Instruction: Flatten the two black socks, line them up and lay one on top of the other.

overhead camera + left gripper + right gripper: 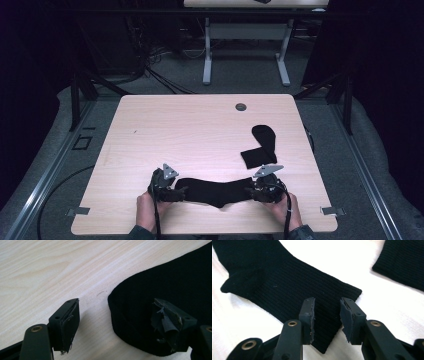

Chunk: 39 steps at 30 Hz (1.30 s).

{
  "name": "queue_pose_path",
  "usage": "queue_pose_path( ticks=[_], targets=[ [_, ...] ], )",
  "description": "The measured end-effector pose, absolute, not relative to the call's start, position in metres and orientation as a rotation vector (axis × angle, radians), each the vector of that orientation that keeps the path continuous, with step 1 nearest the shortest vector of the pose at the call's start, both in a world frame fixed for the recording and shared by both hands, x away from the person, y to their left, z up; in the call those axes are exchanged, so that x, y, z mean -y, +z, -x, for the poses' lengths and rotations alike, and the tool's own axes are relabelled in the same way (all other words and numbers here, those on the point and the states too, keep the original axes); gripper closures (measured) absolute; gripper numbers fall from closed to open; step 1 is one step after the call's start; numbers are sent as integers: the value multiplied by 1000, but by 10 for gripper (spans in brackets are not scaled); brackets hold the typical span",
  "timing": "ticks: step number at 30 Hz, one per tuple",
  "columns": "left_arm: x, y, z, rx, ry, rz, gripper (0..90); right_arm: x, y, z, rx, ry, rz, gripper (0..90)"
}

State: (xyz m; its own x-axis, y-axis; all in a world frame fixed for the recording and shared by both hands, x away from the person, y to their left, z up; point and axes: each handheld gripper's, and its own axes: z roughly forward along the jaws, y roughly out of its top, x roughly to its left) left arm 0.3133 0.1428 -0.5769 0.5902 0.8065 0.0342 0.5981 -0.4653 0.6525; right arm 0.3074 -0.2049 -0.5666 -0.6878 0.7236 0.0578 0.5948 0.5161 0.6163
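Black folded sock (261, 145) near table (175, 125) edge

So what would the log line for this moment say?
left gripper: open, at toe of near sock | right gripper: open over its cuff | second sock: folded, far right | table

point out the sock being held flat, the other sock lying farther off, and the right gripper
stretched sock (215, 191): high view, its middle.
second sock (263, 145): high view, its bend.
right gripper (327, 315): right gripper view, midway between its fingertips, over the cuff.
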Motion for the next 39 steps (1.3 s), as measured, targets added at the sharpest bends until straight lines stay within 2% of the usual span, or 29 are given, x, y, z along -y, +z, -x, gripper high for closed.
queue_pose_path(
  ticks=[20,24,27,29,32,39],
  targets=[
    [-144,-578,-276,-1055,446,-2228,235,218,-567,-282,-2591,940,-1163,649],
    [-144,-577,-275,-1040,450,-2240,208,217,-567,-279,-2598,921,-1158,641],
    [-149,-573,-271,-1039,468,-2196,164,217,-565,-277,-2583,942,-1158,505],
    [-156,-568,-268,-1044,493,-2156,148,223,-560,-277,-2540,1020,-1170,486],
    [-171,-564,-270,-1083,531,-2111,113,232,-550,-283,-2469,1062,-1192,400],
    [-202,-577,-278,-1217,557,-2056,22,245,-533,-321,-2299,1053,-1280,299]
  ],
)
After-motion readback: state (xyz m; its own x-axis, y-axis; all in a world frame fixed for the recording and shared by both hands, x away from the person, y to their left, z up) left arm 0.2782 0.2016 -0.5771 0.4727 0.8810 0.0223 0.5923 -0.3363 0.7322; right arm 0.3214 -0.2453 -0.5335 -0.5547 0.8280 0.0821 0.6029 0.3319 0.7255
